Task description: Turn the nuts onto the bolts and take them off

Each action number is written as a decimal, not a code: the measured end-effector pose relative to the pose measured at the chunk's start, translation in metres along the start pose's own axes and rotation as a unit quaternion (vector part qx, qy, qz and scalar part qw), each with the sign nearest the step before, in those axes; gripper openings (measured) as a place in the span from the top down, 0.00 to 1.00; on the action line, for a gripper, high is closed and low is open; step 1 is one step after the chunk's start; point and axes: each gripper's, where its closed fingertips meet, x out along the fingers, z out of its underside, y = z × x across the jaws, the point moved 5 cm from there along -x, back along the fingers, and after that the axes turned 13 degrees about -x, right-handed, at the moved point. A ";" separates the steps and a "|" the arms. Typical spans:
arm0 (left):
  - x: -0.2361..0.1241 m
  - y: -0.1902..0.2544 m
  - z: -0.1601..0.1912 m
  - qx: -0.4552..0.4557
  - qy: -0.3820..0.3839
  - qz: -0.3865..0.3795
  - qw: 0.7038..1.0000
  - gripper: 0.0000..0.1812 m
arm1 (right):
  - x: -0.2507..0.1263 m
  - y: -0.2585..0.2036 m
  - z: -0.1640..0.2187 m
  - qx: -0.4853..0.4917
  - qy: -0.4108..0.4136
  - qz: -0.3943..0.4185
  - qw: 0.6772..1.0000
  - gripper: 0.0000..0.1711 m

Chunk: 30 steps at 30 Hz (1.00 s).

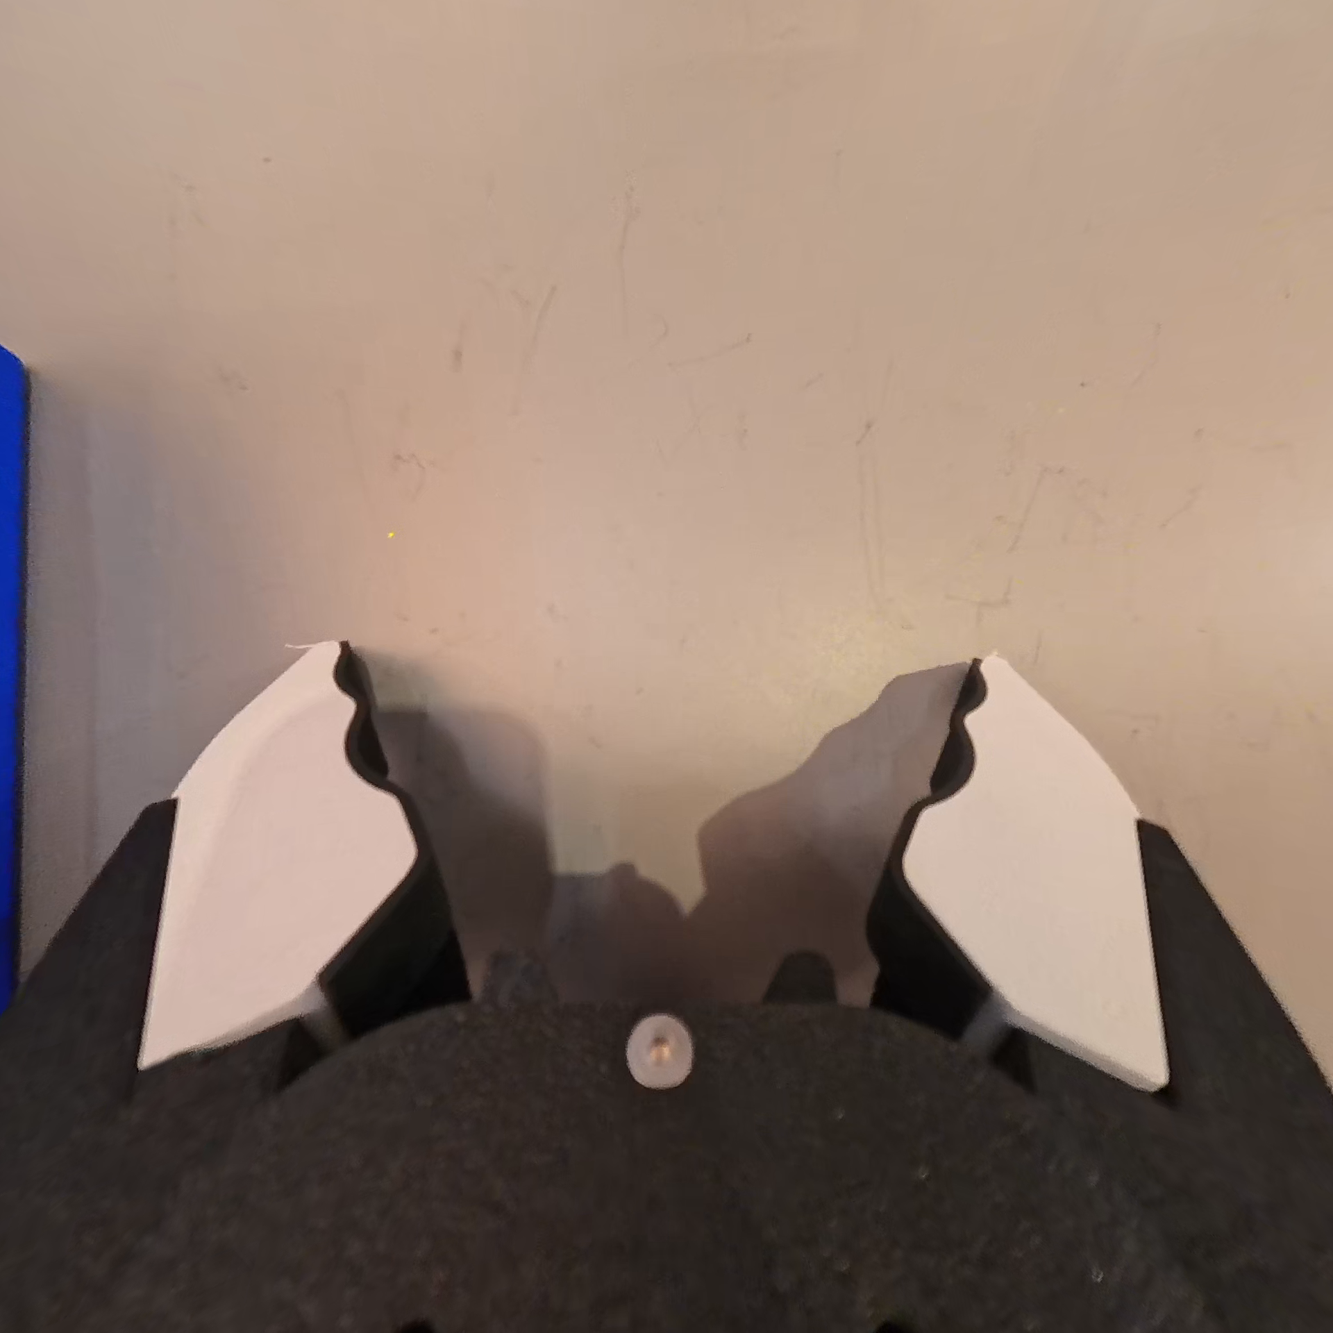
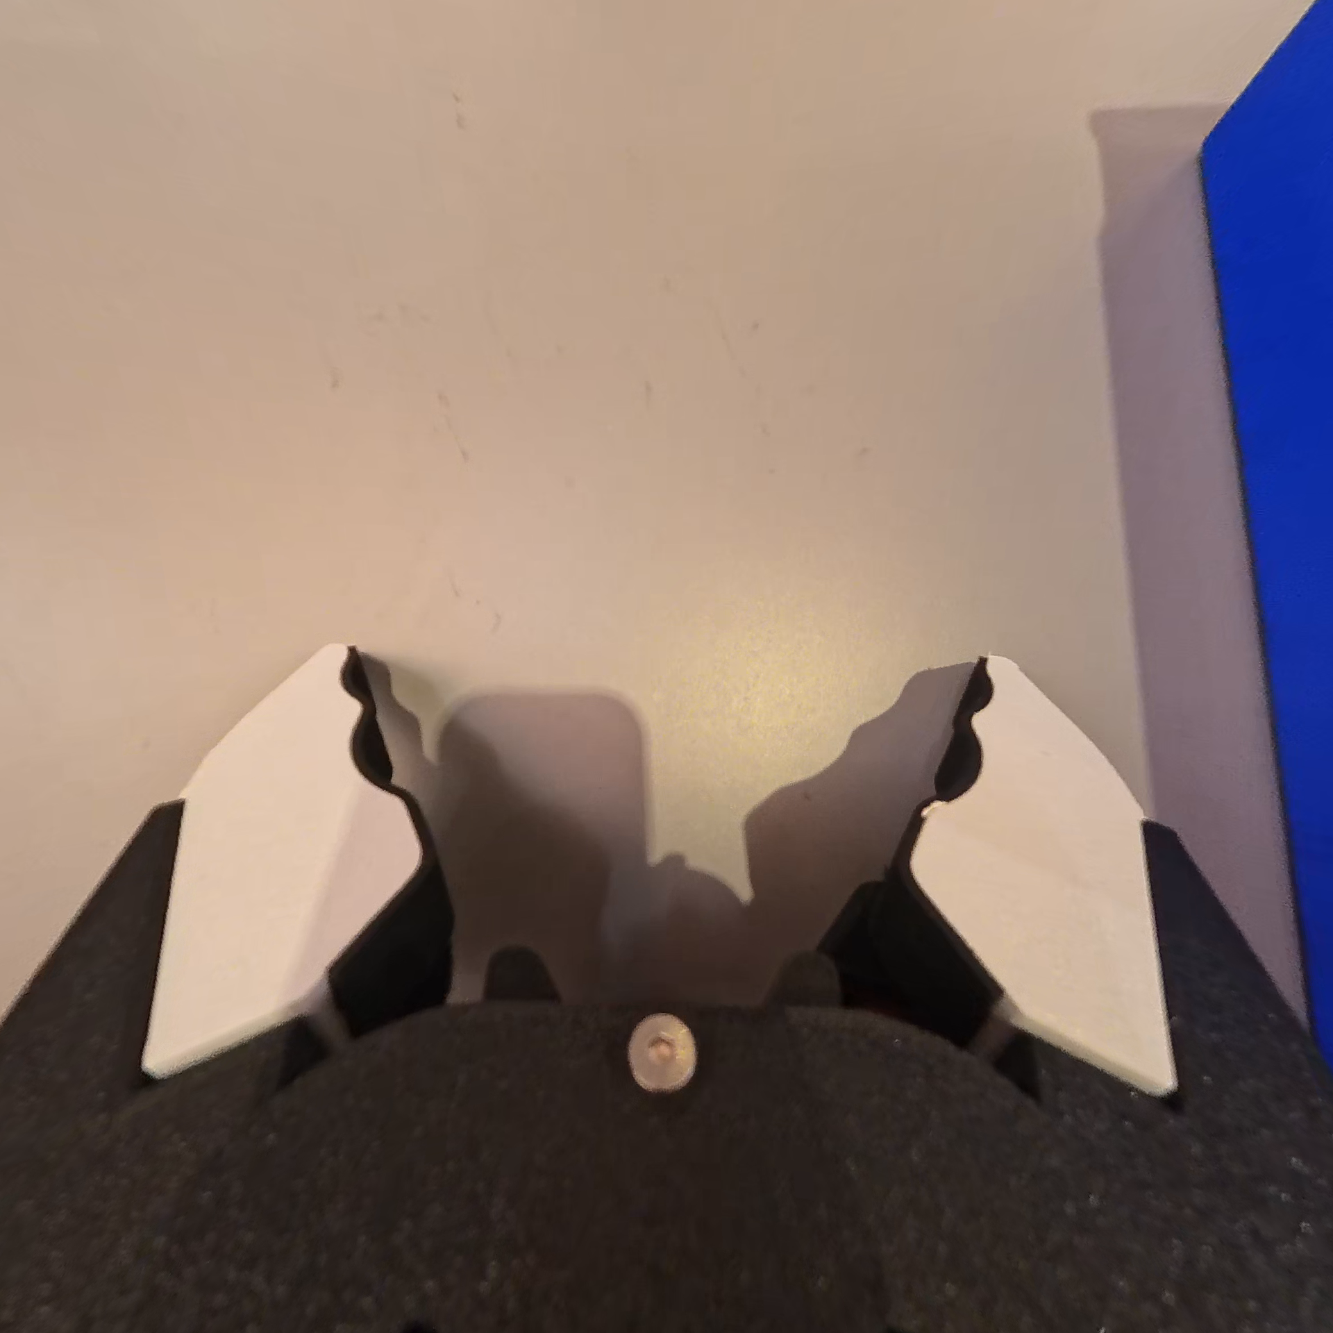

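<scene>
No nuts or bolts show in either view. My left gripper (image 1: 660,653) is open and empty, its white fingers with black pads spread wide, close above a scuffed pale table top (image 1: 649,324). My right gripper (image 2: 667,656) is also open and empty, close above the same pale surface (image 2: 505,324). Each gripper casts its shadow on the surface just below the fingers.
A flat blue board shows as a thin strip at the left edge of the left wrist view (image 1: 11,649). It also shows along the right edge of the right wrist view (image 2: 1269,433), raised slightly above the table and casting a shadow to its left.
</scene>
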 end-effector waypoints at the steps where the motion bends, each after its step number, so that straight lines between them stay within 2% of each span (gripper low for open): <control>1: 0.000 0.000 0.000 0.001 0.000 0.001 1.000 0.19 | 0.000 0.000 0.000 -0.001 0.000 -0.001 1.000 0.15; 11: 0.000 -0.001 -0.001 0.000 0.000 0.003 1.000 0.19 | -0.001 0.001 -0.001 0.003 0.009 -0.009 1.000 0.15; 16: -0.004 0.000 -0.005 -0.006 0.020 0.026 0.999 0.19 | -0.013 0.006 -0.008 0.016 0.077 -0.017 0.997 0.15; 23: -0.034 0.012 -0.035 0.010 0.144 0.053 0.988 0.19 | -0.027 0.018 -0.019 -0.003 0.154 0.010 0.988 0.15; 27: -0.061 0.016 -0.055 -0.001 0.236 0.073 0.969 0.19 | -0.044 0.023 -0.031 0.004 0.217 0.015 0.976 0.15; 30: -0.080 0.016 -0.065 -0.001 0.293 0.086 0.952 0.19 | -0.062 0.025 -0.041 -0.025 0.293 0.020 0.956 0.15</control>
